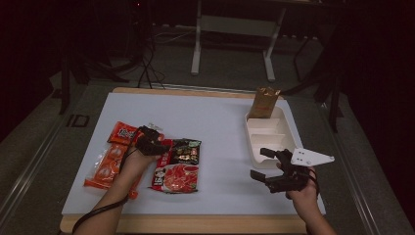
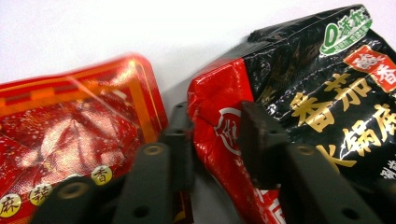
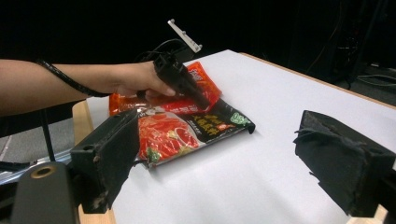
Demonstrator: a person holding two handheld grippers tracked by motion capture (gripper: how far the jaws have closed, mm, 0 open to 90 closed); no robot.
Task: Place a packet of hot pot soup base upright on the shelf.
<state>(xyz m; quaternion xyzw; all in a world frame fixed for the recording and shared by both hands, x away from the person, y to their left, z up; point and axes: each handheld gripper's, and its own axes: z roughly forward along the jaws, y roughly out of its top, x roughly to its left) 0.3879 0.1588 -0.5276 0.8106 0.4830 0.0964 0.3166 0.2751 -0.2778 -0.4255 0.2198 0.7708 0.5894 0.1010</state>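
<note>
A black and red food packet (image 1: 185, 152) lies left of the table's middle, with orange-red packets (image 1: 105, 164) beside it. My left gripper (image 1: 156, 142) points down at the packet's left edge. In the left gripper view the left gripper (image 2: 219, 135) has its jaws pinched on the packet's crumpled red corner (image 2: 215, 121); the black part (image 2: 317, 93) runs off to the right, and an orange-red packet (image 2: 79, 126) lies to the left. My right gripper (image 1: 261, 163) hovers open near the table's right front with nothing between its jaws. The right gripper view (image 3: 224, 149) looks across at the packet (image 3: 219, 123) and the left gripper (image 3: 187, 88).
A white divided tray (image 1: 288, 134) stands at the right, just behind my right gripper, with a brown bag (image 1: 264, 102) upright in its far end. The white board (image 1: 215, 117) has bare room between the packets and the tray. Table legs and cables stand beyond the far edge.
</note>
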